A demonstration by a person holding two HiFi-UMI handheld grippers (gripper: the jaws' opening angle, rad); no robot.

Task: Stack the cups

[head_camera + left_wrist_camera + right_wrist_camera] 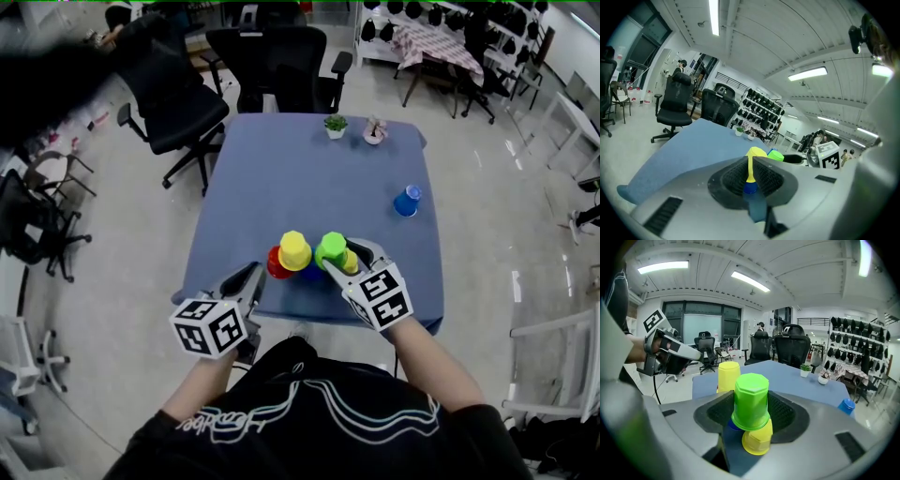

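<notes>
Right gripper (345,258) clamps green cup (751,397) mid-wall, near table's (281,169) front edge; left gripper (251,279) nearly closed, empty. Cup judged light, rigid, slippery.

The green cup (751,401) looks like smooth, slightly glossy plastic, the worktop (300,178) wears matt blue cloth, and the jaws' dark pads (780,412) seem ribbed rubber.

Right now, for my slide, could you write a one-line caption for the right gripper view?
The right gripper grips an upside-down green cup, a yellow cup just below it, over the blue table.
</notes>
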